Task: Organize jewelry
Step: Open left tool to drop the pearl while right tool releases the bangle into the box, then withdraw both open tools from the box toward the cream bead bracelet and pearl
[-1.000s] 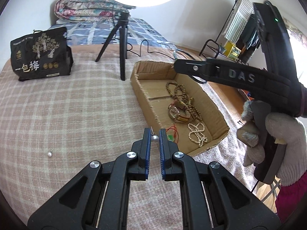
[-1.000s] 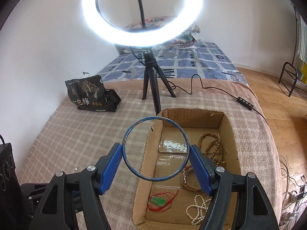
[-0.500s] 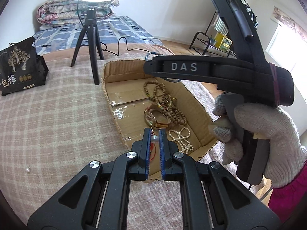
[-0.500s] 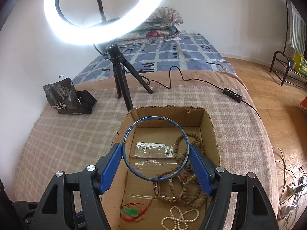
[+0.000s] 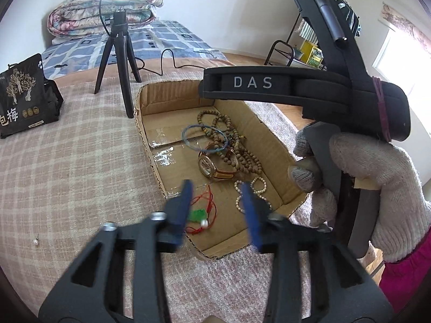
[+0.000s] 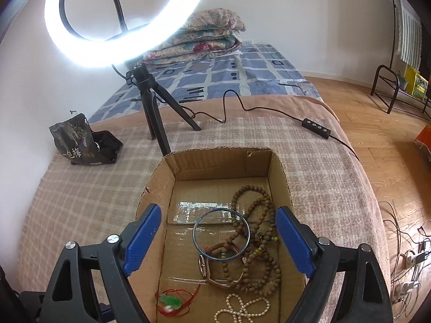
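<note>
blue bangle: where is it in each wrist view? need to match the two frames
Left wrist: blue bangle lies in the cardboard box, mid-frame, over the wooden beads, beyond the watch.
Right wrist: blue bangle low centre, between the open blue fingers, above the watch.
Shared landmark: green pendant on red cord, at the box's near end.

Setting identified as a home bedroom. A bed (image 6: 242,80) with a checked blue cover and a folded floral quilt (image 6: 199,35) is seen, with wooden flooring (image 6: 382,123) and a metal rack (image 6: 390,91) alongside.
</note>
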